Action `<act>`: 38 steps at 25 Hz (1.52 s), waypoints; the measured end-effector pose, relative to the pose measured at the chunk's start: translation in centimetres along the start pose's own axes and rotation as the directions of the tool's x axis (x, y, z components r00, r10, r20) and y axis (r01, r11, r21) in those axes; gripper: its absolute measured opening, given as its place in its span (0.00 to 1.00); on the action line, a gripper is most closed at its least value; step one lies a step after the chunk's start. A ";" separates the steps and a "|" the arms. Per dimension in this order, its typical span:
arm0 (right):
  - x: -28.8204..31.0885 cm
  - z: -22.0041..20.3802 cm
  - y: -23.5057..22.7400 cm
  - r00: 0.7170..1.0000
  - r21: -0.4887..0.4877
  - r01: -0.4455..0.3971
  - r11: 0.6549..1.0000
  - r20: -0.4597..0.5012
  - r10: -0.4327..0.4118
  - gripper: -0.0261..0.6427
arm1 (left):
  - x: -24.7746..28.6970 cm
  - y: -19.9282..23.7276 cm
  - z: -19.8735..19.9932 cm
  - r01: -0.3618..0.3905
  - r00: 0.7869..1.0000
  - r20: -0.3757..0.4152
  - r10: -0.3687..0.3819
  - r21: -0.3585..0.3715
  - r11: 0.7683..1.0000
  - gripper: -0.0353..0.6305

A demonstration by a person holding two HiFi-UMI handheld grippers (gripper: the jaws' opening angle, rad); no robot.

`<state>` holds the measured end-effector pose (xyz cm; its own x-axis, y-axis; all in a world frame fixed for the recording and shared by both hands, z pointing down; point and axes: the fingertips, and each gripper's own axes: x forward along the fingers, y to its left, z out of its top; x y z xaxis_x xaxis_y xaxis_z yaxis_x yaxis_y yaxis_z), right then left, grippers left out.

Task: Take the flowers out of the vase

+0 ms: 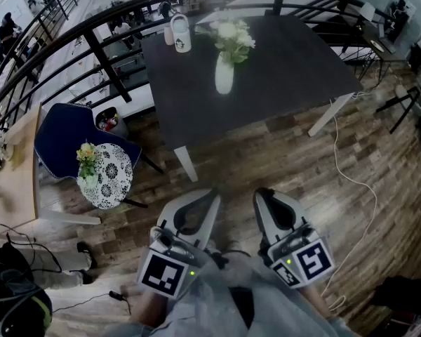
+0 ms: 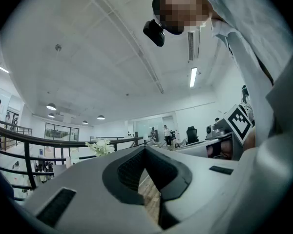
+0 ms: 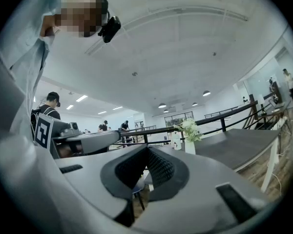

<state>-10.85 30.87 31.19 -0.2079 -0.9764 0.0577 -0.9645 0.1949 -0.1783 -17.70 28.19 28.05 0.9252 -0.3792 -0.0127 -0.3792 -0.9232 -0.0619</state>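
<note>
A white vase [image 1: 224,74] holding white flowers [image 1: 234,39] stands upright on the dark table [image 1: 288,69], far ahead of both grippers. My left gripper [image 1: 213,194] and right gripper [image 1: 261,194] are held side by side low over the wooden floor, well short of the table. Both are shut with nothing between the jaws. In the left gripper view the left gripper [image 2: 145,148] has its tips meeting, and the flowers [image 2: 98,147] show small at the left. The right gripper [image 3: 147,148] is also tip to tip in the right gripper view, with the flowers [image 3: 189,127] and vase [image 3: 190,147] ahead and to the right.
A white jug [image 1: 181,34] stands on the table's far left. A blue chair [image 1: 59,135] and a small round patterned table [image 1: 109,177] with yellow flowers are at the left. A black railing [image 1: 91,44] curves behind. A white cable [image 1: 358,181] lies on the floor at the right.
</note>
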 end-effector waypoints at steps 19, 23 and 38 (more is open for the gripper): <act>-0.5 0.2 -1.7 1.000 0.032 -0.029 0.999 0.011 0.029 0.04 | 0.8 -0.3 0.3 -0.058 0.998 0.007 0.058 -0.012 0.998 0.05; -1.3 0.0 -2.8 1.000 0.050 -0.027 0.998 0.010 0.027 0.04 | 1.4 -0.9 0.6 -0.069 0.997 0.018 0.069 -0.012 0.998 0.05; -5.3 -0.1 -6.3 1.000 0.075 -0.011 0.997 0.016 0.010 0.04 | 3.6 -4.5 1.7 -0.085 0.995 0.043 0.086 -0.027 0.996 0.05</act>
<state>-3.70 34.78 32.16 -0.2149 -0.9758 0.0398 -0.9472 0.1983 -0.2520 -12.64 31.04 26.61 0.8889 -0.4539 -0.0612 -0.4564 -0.8891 -0.0336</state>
